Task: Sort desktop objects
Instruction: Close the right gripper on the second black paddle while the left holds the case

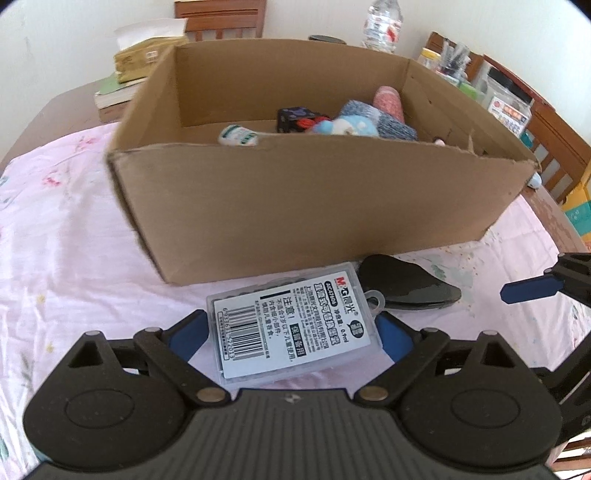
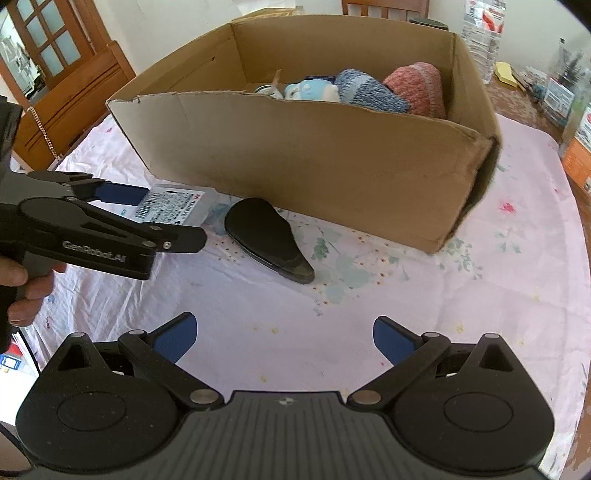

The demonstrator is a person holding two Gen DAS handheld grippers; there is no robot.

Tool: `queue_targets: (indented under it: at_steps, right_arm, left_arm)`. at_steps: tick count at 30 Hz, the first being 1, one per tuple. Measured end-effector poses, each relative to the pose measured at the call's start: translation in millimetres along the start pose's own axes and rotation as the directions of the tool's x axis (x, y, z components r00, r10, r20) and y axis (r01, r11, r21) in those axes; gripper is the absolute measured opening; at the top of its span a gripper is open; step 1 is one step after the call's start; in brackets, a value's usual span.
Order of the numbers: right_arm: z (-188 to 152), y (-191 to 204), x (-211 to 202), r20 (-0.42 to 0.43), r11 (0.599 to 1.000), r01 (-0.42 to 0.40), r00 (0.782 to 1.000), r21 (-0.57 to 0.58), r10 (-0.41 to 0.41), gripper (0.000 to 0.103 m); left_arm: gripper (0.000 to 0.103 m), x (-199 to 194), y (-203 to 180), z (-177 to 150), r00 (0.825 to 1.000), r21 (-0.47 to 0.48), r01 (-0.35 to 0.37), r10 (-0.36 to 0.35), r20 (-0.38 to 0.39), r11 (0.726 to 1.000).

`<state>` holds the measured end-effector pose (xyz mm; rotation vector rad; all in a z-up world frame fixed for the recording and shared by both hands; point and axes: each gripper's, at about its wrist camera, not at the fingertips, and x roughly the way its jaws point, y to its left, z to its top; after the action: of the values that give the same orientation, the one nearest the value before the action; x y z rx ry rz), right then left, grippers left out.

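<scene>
A clear plastic case with a white barcode label [image 1: 291,325] lies on the pink cloth in front of the cardboard box [image 1: 295,203]. My left gripper [image 1: 291,332] straddles the clear plastic case, its blue pads [image 1: 192,332] against the two long sides. From the right wrist view the same left gripper [image 2: 173,214] sits around the case [image 2: 173,205], held by a hand. A black oval case [image 2: 266,236] lies just right of it. My right gripper [image 2: 284,332] hovers open over bare cloth, nothing between its fingers.
The box [image 2: 295,158] holds a blue knit item [image 2: 369,90], a pink knit item [image 2: 417,88], a pale blue plush toy [image 2: 310,90] and a small white bottle [image 1: 238,136]. Books, a water bottle [image 1: 382,24] and jars stand behind it. Wooden chairs flank the table.
</scene>
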<state>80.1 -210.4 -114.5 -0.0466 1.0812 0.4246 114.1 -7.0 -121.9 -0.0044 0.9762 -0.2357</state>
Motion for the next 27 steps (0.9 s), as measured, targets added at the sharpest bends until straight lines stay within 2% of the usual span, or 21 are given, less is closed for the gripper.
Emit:
queue_targets:
  at_steps: [11, 18, 27]
  right_arm:
    - [19.9, 8.8, 17.9, 0.012, 0.996, -0.005, 1.000, -0.085, 0.006, 0.103]
    - [30.3, 20.3, 31.4, 0.032, 0.976, -0.003, 0.999, -0.220, 0.010, 0.103]
    - [38.7, 30.5, 46.8, 0.019, 0.951, -0.059, 0.997, -0.303, 0.068, 0.103]
  left_arm:
    - [0.095, -14.8, 18.7, -1.8, 0.999, -0.053, -0.043, 0.043, 0.010, 0.998]
    - [0.095, -23.4, 24.7, -4.3, 0.998, -0.081, -0.063, 0.065, 0.020, 0.995]
    - [0.095, -32.0, 32.2, -8.0, 0.995, -0.126, -0.096, 0.100, 0.028, 0.987]
